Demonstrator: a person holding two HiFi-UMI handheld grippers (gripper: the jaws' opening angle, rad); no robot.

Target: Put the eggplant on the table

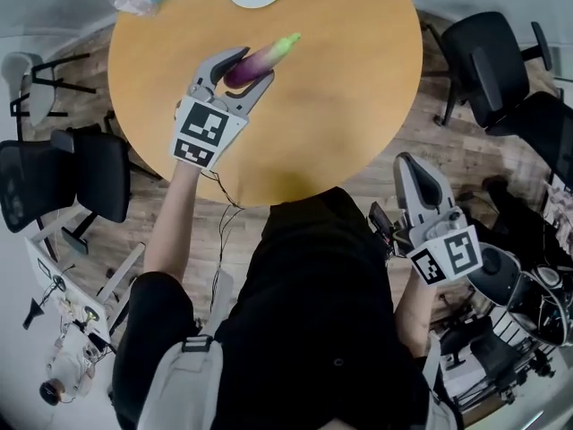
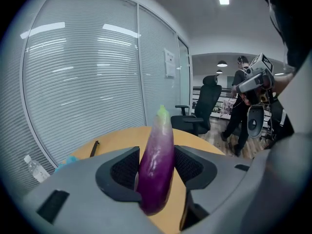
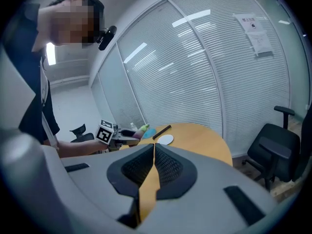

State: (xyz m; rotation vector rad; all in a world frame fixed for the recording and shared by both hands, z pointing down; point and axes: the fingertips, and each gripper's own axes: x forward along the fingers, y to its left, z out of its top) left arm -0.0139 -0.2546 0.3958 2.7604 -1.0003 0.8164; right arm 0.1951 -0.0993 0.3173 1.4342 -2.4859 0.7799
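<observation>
Round wooden worktop under left tongs clamped on eggplant — lower gently, lay flat, then release; right tongs closed, empty, off edge.

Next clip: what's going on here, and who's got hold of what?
A person is working with two handheld grippers. The left gripper is clamped on a purple eggplant, its green tip pointing away, over the round wooden table. The eggplant does not look set down yet. The right gripper is shut and empty, off the table's edge at the person's side.
</observation>
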